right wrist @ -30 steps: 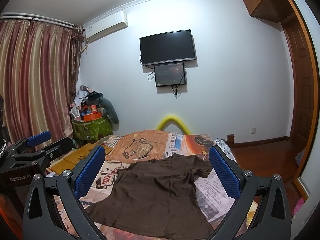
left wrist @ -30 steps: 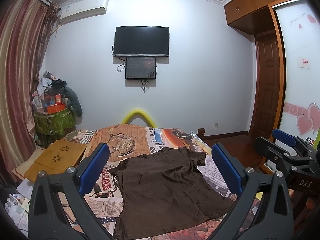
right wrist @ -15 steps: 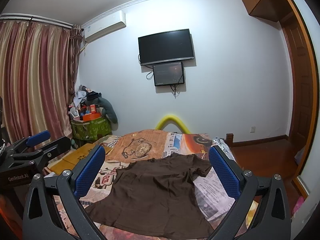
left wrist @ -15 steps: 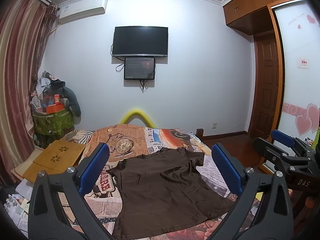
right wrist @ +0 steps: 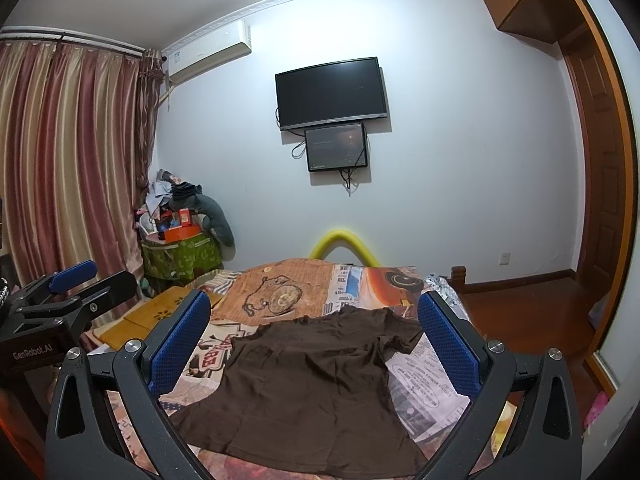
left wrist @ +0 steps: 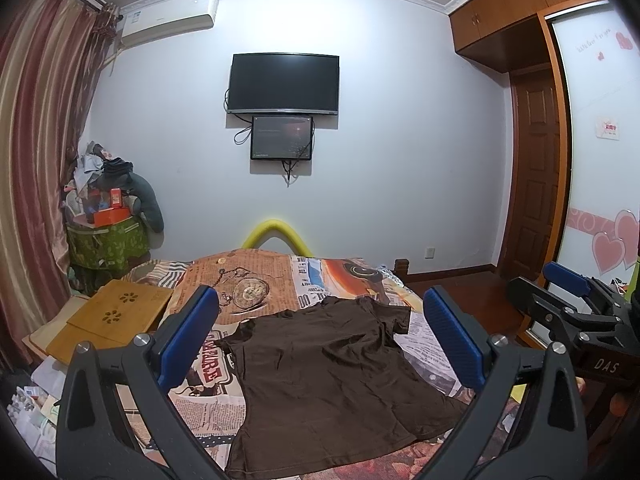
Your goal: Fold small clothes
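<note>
Shirt flat on bed

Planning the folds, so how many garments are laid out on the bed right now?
1: a brown T-shirt lies flat on the printed bedspread, hem nearest the cameras. The pile in the far left corner may hold more clothes.

- television on wall, 12 o'clock
- air conditioner, 11 o'clock
- curtain, 9 o'clock
- wooden board, 8 o'clock
- door, 3 o'clock
</note>
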`<state>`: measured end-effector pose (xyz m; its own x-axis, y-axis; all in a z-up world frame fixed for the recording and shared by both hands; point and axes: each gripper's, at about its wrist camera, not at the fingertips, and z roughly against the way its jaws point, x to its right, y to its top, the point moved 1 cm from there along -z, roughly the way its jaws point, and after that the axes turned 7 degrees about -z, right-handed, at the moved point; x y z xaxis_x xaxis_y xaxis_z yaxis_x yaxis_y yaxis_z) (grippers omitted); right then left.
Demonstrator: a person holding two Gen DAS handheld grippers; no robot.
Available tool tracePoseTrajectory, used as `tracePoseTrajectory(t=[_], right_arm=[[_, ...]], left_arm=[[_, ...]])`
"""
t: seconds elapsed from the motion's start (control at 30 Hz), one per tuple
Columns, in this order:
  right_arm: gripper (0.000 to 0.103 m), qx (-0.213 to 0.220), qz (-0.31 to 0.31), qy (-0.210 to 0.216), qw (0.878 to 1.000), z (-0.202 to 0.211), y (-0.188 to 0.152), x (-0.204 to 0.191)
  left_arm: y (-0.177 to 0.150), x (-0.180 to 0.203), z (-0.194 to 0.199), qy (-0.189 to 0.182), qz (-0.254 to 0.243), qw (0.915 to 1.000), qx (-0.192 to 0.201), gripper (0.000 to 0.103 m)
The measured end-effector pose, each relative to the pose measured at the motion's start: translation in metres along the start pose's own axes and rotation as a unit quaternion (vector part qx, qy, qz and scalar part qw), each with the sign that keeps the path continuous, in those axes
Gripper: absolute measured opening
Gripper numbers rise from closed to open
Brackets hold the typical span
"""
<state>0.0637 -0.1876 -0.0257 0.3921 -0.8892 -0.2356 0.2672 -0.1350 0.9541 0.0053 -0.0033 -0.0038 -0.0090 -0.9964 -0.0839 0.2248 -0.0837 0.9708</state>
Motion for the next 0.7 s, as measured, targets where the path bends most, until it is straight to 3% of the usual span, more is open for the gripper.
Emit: tracePoseTrajectory(t=[0.4,0.7], right_arm=[[0.103,-0.006,0.008,-0.005,1.0,-0.006,-0.002,-0.001],[0.103,-0.03,0.012,-0.008,0.999,-0.037,-0.009,0.006]], left_arm=[[-0.003,-0.007,-0.009,0.002,0.007,1.0,-0.006,0.103],[-0.013,-0.029,-0.058,0.01,0.028,0.9988,-0.038,0.103]])
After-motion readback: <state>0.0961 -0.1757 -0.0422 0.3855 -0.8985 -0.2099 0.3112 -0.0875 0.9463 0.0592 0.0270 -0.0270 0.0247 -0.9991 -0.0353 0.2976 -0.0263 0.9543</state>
